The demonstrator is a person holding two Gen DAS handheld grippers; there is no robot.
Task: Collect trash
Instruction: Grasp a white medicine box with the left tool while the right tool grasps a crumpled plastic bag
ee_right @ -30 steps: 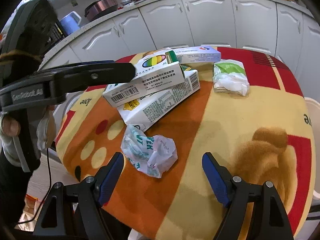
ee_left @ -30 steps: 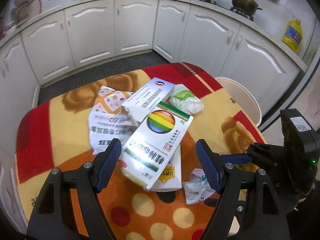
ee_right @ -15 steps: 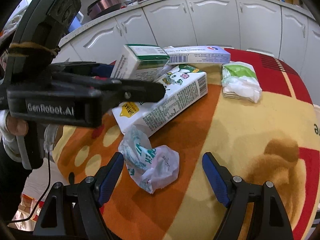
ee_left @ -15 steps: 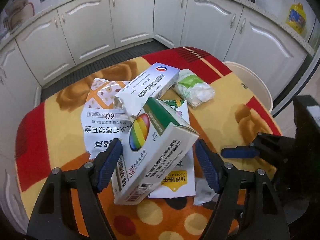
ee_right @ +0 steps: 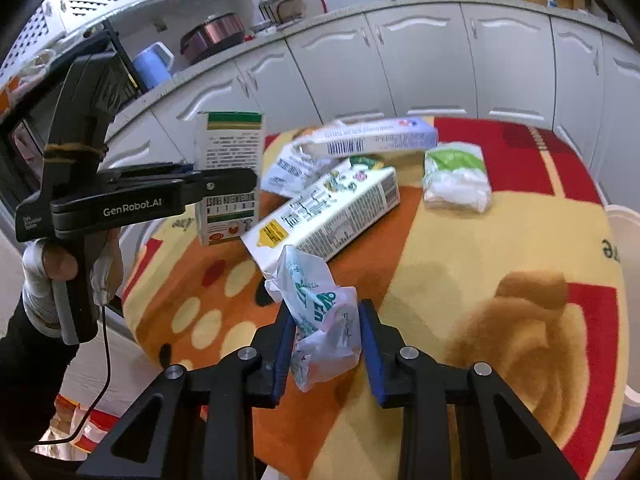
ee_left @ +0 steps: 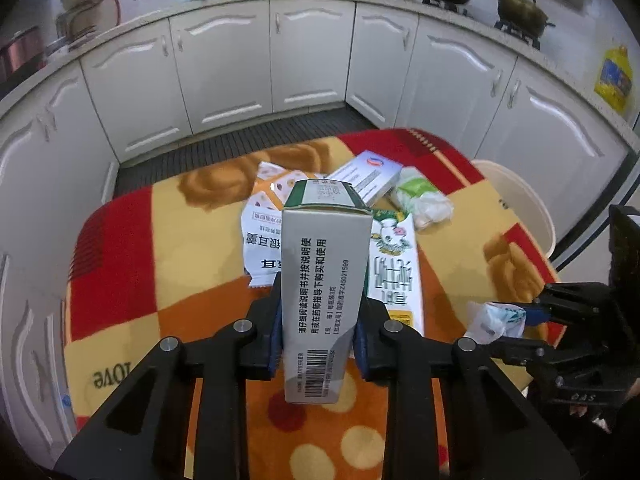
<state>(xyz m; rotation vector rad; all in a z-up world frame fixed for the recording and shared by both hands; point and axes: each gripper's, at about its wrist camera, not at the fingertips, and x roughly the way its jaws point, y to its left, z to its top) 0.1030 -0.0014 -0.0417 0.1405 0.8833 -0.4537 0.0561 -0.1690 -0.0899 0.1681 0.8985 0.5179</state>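
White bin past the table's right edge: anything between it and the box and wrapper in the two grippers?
Nothing visible does. The left gripper is closing on the upright box, the right gripper on the crumpled wrapper, both at the near edge. The bin stands beyond the tablecloth; the tissue pack lies farther back.

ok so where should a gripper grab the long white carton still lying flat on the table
Grip the long white carton across its narrow width, pads on the two long side walls, coming down from above near its middle. It lies flat on the tablecloth, so those upright sides are the reachable parallel faces. Its far end sits tucked by the blue and white box, so the nearer half is probably freer.
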